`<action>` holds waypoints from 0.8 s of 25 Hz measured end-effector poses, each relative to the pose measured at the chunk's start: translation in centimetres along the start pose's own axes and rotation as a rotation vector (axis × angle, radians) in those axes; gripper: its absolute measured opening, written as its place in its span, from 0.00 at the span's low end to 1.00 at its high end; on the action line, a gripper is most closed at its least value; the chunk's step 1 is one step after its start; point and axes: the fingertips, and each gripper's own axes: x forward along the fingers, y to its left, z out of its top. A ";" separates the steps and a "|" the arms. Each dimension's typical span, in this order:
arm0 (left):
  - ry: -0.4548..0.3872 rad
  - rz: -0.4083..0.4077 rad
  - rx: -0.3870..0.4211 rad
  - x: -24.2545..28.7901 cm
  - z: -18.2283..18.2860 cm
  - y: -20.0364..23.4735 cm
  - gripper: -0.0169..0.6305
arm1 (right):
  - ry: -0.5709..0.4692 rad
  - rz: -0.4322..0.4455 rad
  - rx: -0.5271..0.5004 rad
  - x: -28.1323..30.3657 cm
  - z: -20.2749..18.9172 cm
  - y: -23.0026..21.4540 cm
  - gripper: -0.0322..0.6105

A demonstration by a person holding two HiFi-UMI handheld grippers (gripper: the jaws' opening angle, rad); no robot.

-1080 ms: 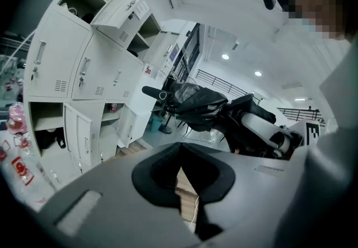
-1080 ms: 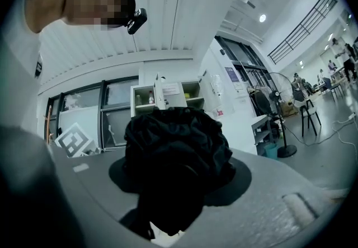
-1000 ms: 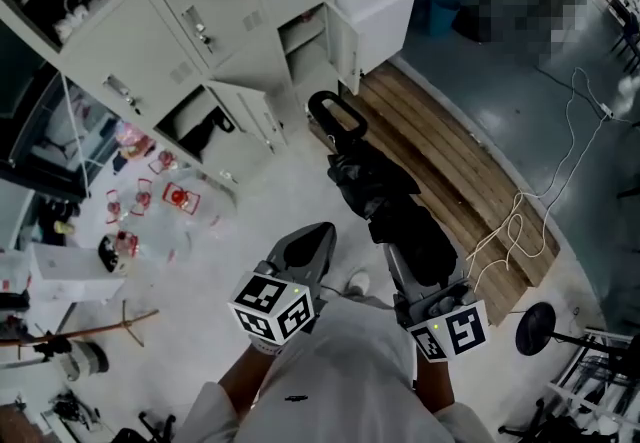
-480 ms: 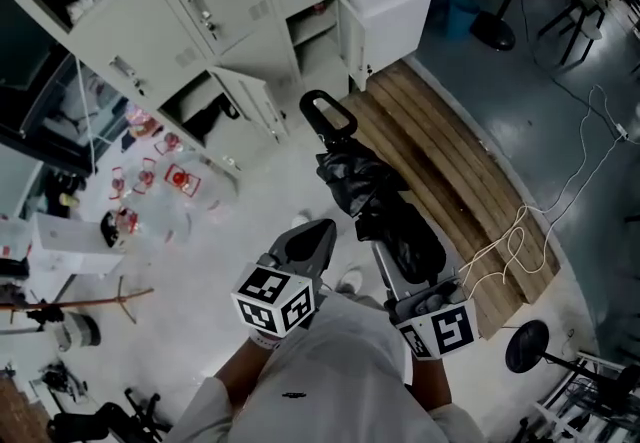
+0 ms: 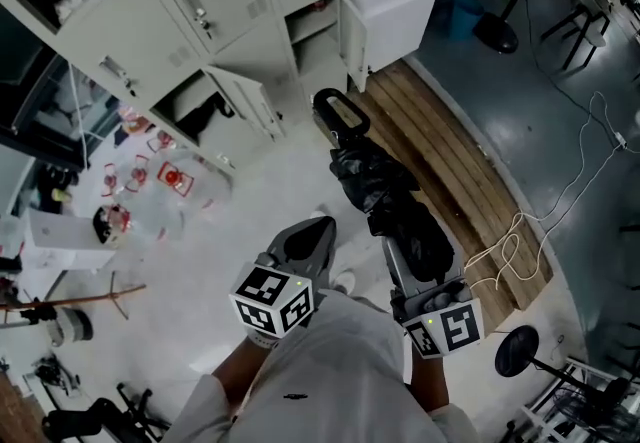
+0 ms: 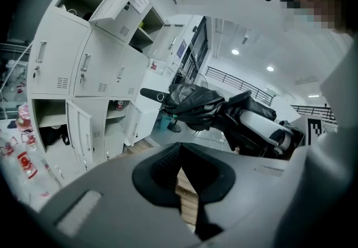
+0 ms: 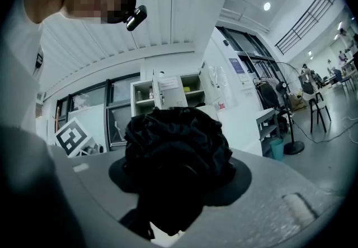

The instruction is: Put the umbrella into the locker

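Pale grey steel lockers (image 5: 200, 21) at 11 o'clock | black folded fabric umbrella (image 5: 385, 196) in mid-air at 1 o'clock, clenched by right tool (image 5: 418, 271) | left tool (image 5: 316, 231) closed, empty | step: approach; next: steer handle into open compartment (image 5: 312, 39) at 12 o'clock.

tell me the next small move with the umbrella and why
Probably carry the umbrella forward, handle first, toward the open locker: the right gripper is shut on its rear end, and the handle points that way but is not yet inside.

Left tool (image 5: 322, 229) jaws together and empty, right tool (image 5: 405, 261) clamped on umbrella (image 5: 380, 186), both held forward side by side
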 end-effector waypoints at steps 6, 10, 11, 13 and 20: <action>-0.007 -0.016 -0.019 2.6 1.8 2.0 0.05 | 0.036 -0.001 0.046 3.5 -0.3 -2.0 0.43; -0.025 -0.028 -0.030 4.6 4.0 3.9 0.05 | 0.037 -0.007 0.037 6.6 0.4 -3.0 0.43; -0.030 -0.031 -0.024 5.0 4.8 4.4 0.05 | 0.035 -0.007 0.041 7.4 0.7 -3.2 0.43; -0.042 -0.040 -0.005 5.7 6.4 5.3 0.05 | 0.035 -0.011 0.034 8.9 1.1 -3.5 0.43; -0.076 -0.060 -0.012 8.0 10.5 9.2 0.05 | 0.032 -0.028 0.021 14.5 2.1 -4.7 0.43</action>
